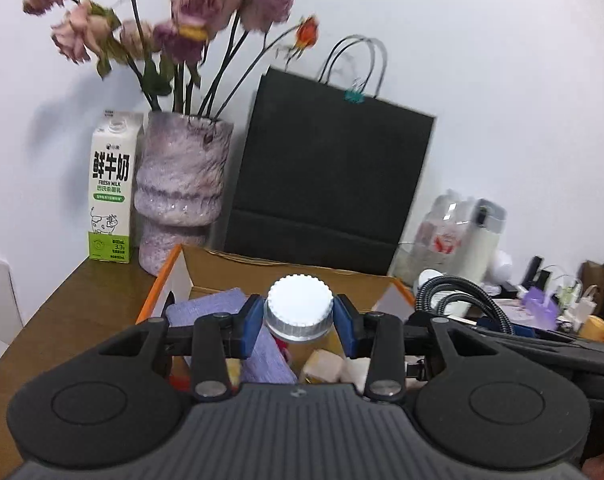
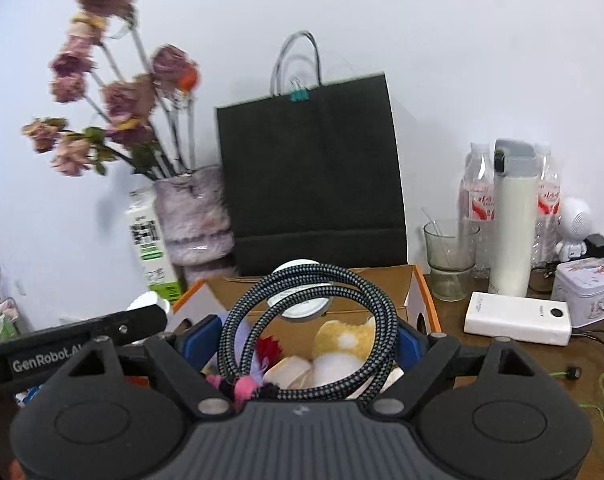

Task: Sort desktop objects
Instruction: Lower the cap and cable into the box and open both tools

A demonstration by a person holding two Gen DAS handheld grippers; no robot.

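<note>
My left gripper [image 1: 300, 318] is shut on a small bottle with a white ribbed cap [image 1: 300, 300], its blue pads [image 1: 252, 320] pressing the neck from both sides. It hangs over an open cardboard box [image 1: 286, 262] with orange edges. My right gripper [image 2: 305, 340] stands wide, and its blue pads [image 2: 200, 340] grip a coiled black braided cable [image 2: 238, 320] over the same box [image 2: 381, 276]. The box holds a purple cloth [image 1: 222, 304], a yellow plush toy [image 2: 341, 338] and other small items. The cable [image 1: 453, 292] also shows at the right of the left wrist view.
Behind the box stand a milk carton [image 1: 112, 188], a vase of dried flowers [image 1: 182, 188] and a black paper bag [image 1: 329, 172]. To the right are a glass [image 2: 449, 256], a white flask [image 2: 513, 220], water bottles [image 2: 477, 192], a power bank [image 2: 517, 318] and a tin [image 2: 587, 292].
</note>
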